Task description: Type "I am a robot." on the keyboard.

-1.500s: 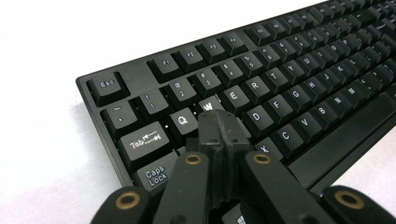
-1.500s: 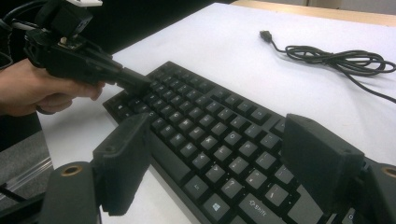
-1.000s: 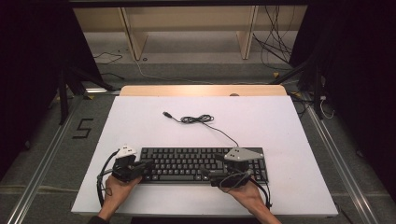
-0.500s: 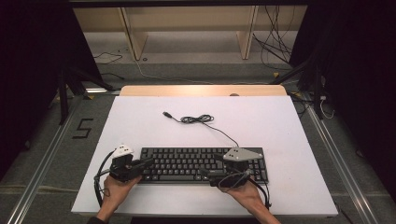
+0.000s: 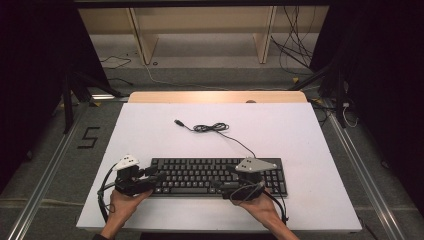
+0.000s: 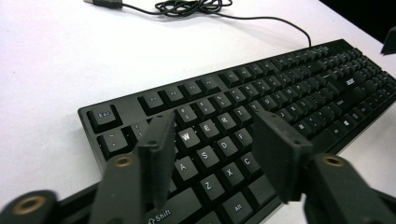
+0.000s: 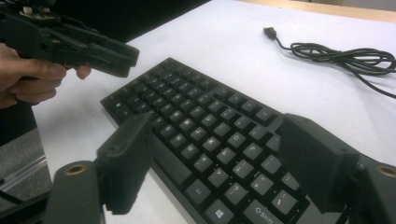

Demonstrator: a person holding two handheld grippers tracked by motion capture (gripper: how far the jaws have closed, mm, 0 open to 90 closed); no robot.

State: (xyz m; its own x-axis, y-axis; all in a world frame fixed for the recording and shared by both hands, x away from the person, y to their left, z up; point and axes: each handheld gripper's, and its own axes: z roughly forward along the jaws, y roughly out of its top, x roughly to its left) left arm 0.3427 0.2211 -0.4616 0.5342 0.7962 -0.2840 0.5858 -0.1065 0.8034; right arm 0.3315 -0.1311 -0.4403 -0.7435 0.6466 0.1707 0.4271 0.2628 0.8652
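We hold both grippers released over the flat black plastic keyboard: left gripper fingers have just been opening (nothing between them), right gripper nearer centre; long axis runs across the white counter.

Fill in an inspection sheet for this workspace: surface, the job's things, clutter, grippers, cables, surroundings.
Surface: white table with a wooden strip along its far edge.
Job's things: black keyboard lying flat near the person's edge, keys up.
Clutter: nothing seen.
Grippers: left gripper at the keyboard's left end, jaws just been opening, apart above the keys, nothing pressed between them. Right gripper over the right half, jaws open above the keys.
Cables: keyboard cable runs from the back edge to a loose coil mid-table; its USB plug lies free. Each gripper trails its own cable.
Surroundings: grey floor with a 5 mark, wooden frame beyond, loose wires on the floor.
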